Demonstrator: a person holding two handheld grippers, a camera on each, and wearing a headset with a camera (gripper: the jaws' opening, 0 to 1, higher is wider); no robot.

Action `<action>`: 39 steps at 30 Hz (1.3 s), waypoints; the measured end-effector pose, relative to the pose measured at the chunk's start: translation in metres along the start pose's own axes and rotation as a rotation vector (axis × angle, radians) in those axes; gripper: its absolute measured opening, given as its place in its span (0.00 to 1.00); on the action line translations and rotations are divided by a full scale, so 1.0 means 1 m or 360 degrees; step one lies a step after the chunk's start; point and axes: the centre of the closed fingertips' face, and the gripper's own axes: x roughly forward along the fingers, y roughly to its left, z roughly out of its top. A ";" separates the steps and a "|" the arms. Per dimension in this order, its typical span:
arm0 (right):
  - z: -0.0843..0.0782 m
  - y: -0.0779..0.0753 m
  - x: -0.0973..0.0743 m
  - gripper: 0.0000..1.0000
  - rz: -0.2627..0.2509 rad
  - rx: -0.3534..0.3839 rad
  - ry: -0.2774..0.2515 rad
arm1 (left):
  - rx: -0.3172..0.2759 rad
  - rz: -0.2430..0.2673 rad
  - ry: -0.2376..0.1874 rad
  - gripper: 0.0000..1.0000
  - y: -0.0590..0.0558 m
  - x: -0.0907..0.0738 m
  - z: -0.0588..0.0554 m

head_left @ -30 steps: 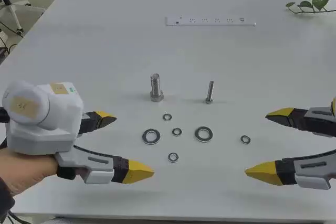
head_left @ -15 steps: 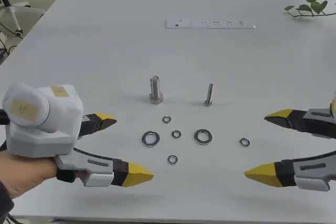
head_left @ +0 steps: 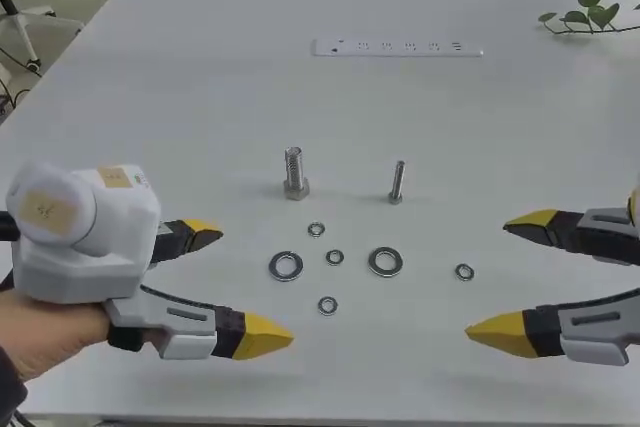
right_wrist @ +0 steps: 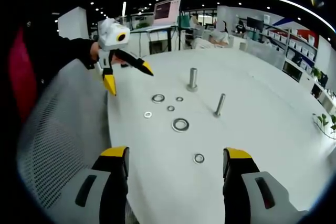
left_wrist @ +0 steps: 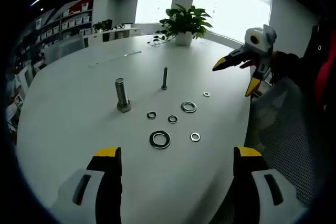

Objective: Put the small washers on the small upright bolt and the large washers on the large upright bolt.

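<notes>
While the left gripper (head_left: 250, 284) is being held at the lower left of the head view, jaws spread wide and released, the right gripper (head_left: 490, 277) is being held at the lower right in the same released state. At centre frame, on the white table (head_left: 200, 97), the large bolt (head_left: 293, 174) is standing upright, left of the upright small bolt (head_left: 397, 182). Just below them, two large washers (head_left: 286, 266) and four small washers (head_left: 327, 305) are lying flat, all apart from one another. A power strip (head_left: 397, 47) is lying near the top, with a plant (head_left: 590, 12) at the upper right.

Left gripper view: the yellow-tipped jaws are being held apart at the bottom edge. The large washers (left_wrist: 159, 139) and small washers (left_wrist: 195, 137) are lying at centre, the large bolt (left_wrist: 122, 95) at centre left, the small bolt (left_wrist: 165, 78) above centre. The right gripper (left_wrist: 233, 80) is being held parted at the upper right.

Right gripper view: the jaws are being held apart at the bottom. The large washers (right_wrist: 180, 124) and small washers (right_wrist: 199, 158) are lying at centre, the large bolt (right_wrist: 192, 80) above them, the small bolt (right_wrist: 219, 105) at centre right. The left gripper (right_wrist: 131, 81) is being held parted at the upper left.
</notes>
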 end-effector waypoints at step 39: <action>0.000 -0.004 0.000 0.73 -0.0007 -0.0032 0.0024 | 0.0015 0.0017 -0.0026 0.88 -0.002 -0.003 0.004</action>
